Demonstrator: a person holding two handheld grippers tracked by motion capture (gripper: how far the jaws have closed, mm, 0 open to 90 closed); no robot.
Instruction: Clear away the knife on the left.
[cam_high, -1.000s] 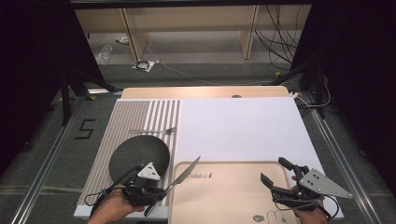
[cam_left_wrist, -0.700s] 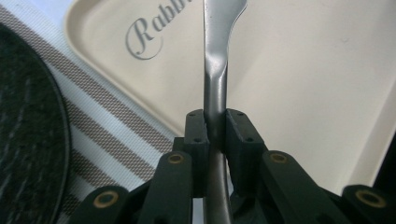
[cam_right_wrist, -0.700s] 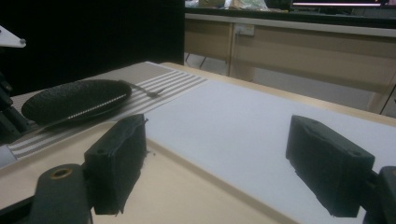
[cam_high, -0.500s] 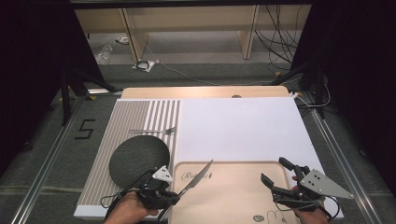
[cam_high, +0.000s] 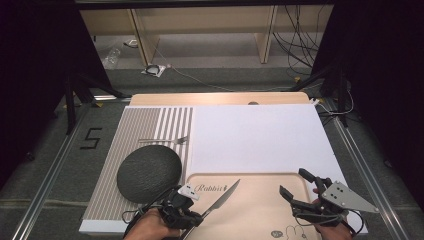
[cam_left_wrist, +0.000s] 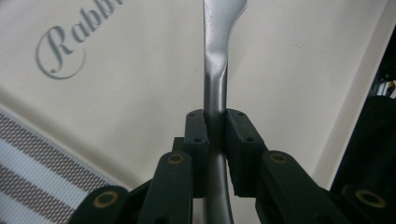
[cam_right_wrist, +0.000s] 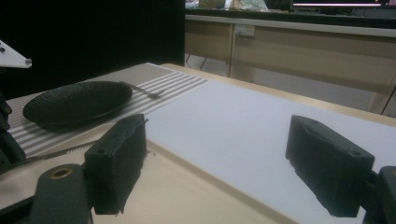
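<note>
My left tongs (cam_high: 192, 216) clamp a table knife (cam_high: 220, 198) by its handle, blade angled out over the beige tray (cam_high: 260, 186), ready to be set down; my right tongs (cam_high: 297, 186) hover jaws apart and empty above the tray's far corner, free to assist. Beyond, the dark plate (cam_high: 149, 172) and fork (cam_high: 165, 140) wait on the striped placemat (cam_high: 135, 132) atop the table (cam_high: 220, 98)

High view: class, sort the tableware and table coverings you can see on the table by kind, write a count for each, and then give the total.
Knives: 1, the knife held in the left hand-held gripper
Forks: 1, the fork
Plates: 1, the dark plate
Trays: 1, the beige tray
Striped placemats: 1, the striped placemat
White sheets: 1, the white sheet
Total: 6
</note>
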